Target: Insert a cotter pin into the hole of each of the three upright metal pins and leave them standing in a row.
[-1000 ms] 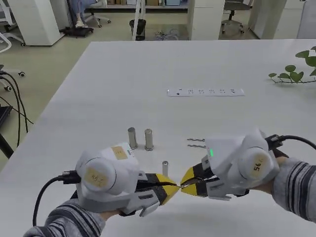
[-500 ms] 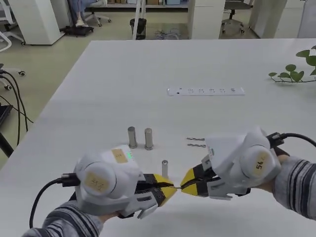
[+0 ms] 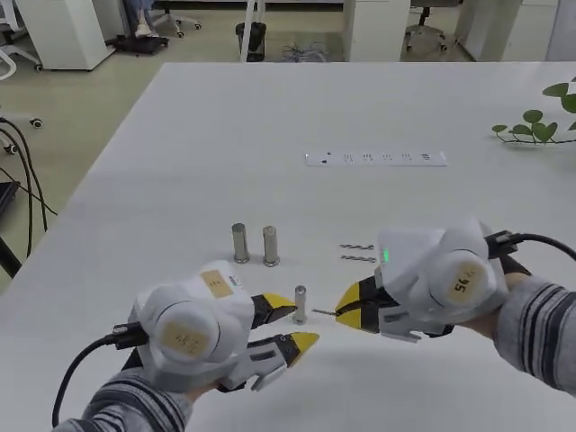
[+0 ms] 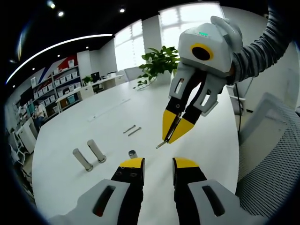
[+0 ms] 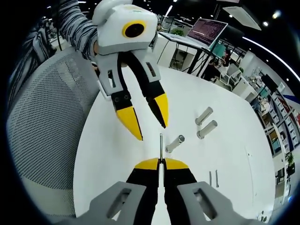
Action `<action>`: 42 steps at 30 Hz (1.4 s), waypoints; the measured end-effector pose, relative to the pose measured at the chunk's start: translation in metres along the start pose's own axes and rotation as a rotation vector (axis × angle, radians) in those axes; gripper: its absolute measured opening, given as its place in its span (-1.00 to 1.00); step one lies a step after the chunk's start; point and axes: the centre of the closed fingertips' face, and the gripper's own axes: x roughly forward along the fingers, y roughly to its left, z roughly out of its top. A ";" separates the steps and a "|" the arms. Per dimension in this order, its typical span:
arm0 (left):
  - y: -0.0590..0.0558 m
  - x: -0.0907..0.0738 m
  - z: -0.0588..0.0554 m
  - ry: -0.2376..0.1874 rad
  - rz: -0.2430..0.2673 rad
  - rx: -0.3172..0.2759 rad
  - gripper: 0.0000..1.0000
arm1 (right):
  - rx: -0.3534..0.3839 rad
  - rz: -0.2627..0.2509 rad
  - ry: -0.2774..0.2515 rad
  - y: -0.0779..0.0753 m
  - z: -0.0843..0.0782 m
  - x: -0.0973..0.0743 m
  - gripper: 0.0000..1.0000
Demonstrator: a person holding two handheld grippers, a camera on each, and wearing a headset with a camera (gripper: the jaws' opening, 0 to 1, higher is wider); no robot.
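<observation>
On the white table (image 3: 180, 162), near edge: upright metal pin (image 3: 300, 304) between the left gripper (image 3: 301, 321), jaws parted and empty, and the right gripper (image 3: 340, 310), clamped on a cotter pin (image 3: 324, 312). Two further metal pins (image 3: 240, 243) stand behind it; two spare cotter pins (image 3: 357, 253) lie to their right.

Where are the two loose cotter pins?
Head view: the loose cotter pins lie right of the paired metal pins, beyond the right hand-held gripper.

Head view looks forward and down over the table (image 3: 270, 135), close above. My left gripper view faces the right gripper (image 4: 171, 136) close up, and the right gripper view stares back at my left gripper (image 5: 151, 131). All three share the nearest metal pin (image 3: 300, 303) and the cotter pin (image 3: 322, 312).
</observation>
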 end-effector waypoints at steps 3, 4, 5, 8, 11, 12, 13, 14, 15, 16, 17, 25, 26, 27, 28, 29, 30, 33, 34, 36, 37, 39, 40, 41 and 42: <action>0.008 0.002 -0.002 -0.006 0.038 -0.024 -0.58 | 0.025 -0.019 0.020 -0.006 -0.005 0.002 -1.00; 0.011 0.003 -0.003 -0.013 0.057 -0.042 -0.58 | 0.045 -0.026 0.022 -0.008 -0.007 0.003 -1.00; 0.013 0.004 -0.004 -0.013 0.065 -0.047 -0.58 | 0.057 -0.028 0.024 -0.009 -0.008 0.004 -1.00; 0.019 0.007 -0.007 -0.011 0.100 -0.066 -0.59 | 0.089 -0.046 0.039 -0.015 -0.012 0.008 -1.00; 0.024 0.012 -0.011 -0.009 0.134 -0.085 -0.63 | 0.149 -0.060 0.042 -0.021 -0.016 0.013 -1.00; 0.027 0.013 -0.014 0.003 0.149 -0.087 -0.65 | 0.158 -0.061 0.042 -0.023 -0.017 0.014 -1.00; 0.029 0.015 -0.016 0.011 0.162 -0.095 -0.65 | 0.153 -0.061 0.045 -0.024 -0.017 0.015 -1.00; 0.030 0.017 -0.018 0.008 0.170 -0.114 -0.65 | 0.154 -0.064 0.052 -0.025 -0.019 0.017 -1.00; 0.030 0.018 -0.019 0.006 0.174 -0.122 -0.65 | 0.158 -0.066 0.055 -0.026 -0.020 0.018 -1.00; 0.031 0.021 -0.021 0.007 0.183 -0.130 -0.65 | 0.168 -0.066 0.058 -0.027 -0.021 0.020 -1.00; 0.032 0.022 -0.023 0.011 0.187 -0.137 -0.66 | 0.174 -0.065 0.057 -0.027 -0.022 0.021 -1.00; 0.041 0.037 -0.034 0.023 0.223 -0.217 -0.73 | 0.193 -0.061 0.069 -0.028 -0.027 0.032 -1.00; 0.042 0.038 -0.034 0.026 0.226 -0.213 -0.72 | 0.205 -0.056 0.070 -0.028 -0.028 0.033 -1.00; 0.042 0.040 -0.035 0.029 0.223 -0.217 -0.72 | 0.213 -0.052 0.067 -0.027 -0.029 0.034 -1.00; 0.042 0.040 -0.035 0.030 0.221 -0.219 -0.73 | 0.219 -0.049 0.063 -0.027 -0.029 0.035 -1.00; 0.042 0.042 -0.035 0.029 0.223 -0.221 -0.73 | 0.224 -0.045 0.063 -0.026 -0.029 0.036 -1.00; 0.042 0.044 -0.035 0.034 0.222 -0.216 -0.73 | 0.223 -0.043 0.066 -0.026 -0.029 0.036 -1.00; 0.043 0.048 -0.036 0.039 0.224 -0.212 -0.74 | 0.222 -0.041 0.065 -0.025 -0.029 0.037 -1.00; 0.043 0.050 -0.037 0.040 0.222 -0.217 -0.74 | 0.223 -0.041 0.063 -0.025 -0.028 0.037 -1.00; 0.043 0.054 -0.036 0.040 0.219 -0.216 -0.74 | 0.222 -0.042 0.060 -0.026 -0.027 0.037 -1.00; 0.043 0.055 -0.036 0.041 0.216 -0.217 -0.74 | 0.222 -0.040 0.057 -0.026 -0.026 0.037 -1.00; 0.043 0.058 -0.036 0.042 0.216 -0.221 -0.75 | 0.220 -0.039 0.055 -0.025 -0.024 0.037 -1.00; 0.043 0.060 -0.037 0.044 0.215 -0.221 -0.76 | 0.220 -0.038 0.055 -0.025 -0.024 0.038 -1.00; 0.043 0.061 -0.037 0.046 0.212 -0.220 -0.76 | 0.220 -0.038 0.055 -0.025 -0.023 0.038 -1.00; 0.043 0.062 -0.038 0.048 0.211 -0.221 -0.77 | 0.219 -0.038 0.055 -0.025 -0.023 0.038 -1.00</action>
